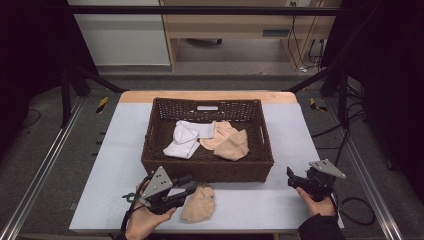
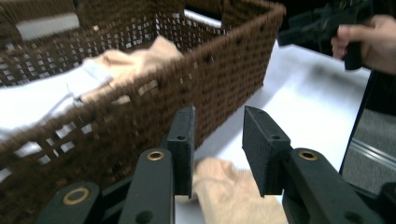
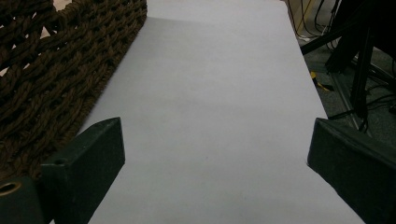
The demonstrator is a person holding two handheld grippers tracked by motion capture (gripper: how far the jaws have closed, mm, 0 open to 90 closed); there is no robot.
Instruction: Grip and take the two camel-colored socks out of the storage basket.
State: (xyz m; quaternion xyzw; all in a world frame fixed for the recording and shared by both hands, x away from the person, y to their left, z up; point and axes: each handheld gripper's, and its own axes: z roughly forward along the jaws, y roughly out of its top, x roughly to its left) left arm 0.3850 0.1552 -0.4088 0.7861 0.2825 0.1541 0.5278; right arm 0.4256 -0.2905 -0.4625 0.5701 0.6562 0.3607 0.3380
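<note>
My left tool [image 1: 186, 190] sits low in the high view, left of centre, with its jaws parted and nothing pressed between them. The beige sock [image 1: 199, 203] lies loose on the worktop [image 1: 115, 165] just right of that tool, near the lower edge of the frame. In the left gripper view that sock [image 2: 231, 191] is a soft heap at the bottom of the frame, below and between my two black jaws, and the pads do not touch it. Right behind the sock, the brown woven basket [image 1: 207, 169] stands across the middle of the high view; its front wall rises between the sock and the basket's inside, and in the left gripper view that wall [image 2: 219, 70] fills the upper left, close ahead of my jaws. Inside the basket lie a white sock [image 1: 184, 139] towards the left and beige socks [image 1: 227, 141] towards the right, touching each other. My right tool [image 1: 296, 179] is at the lower right of the high view, well apart from the sock and just beside the basket's right front corner, its jaws released and spread wide over bare worktop [image 3: 210, 116]. The basket's corner [image 3: 56, 74] takes the upper left of the right gripper view. Cables [image 1: 360, 205] trail on the floor at the right.
</note>
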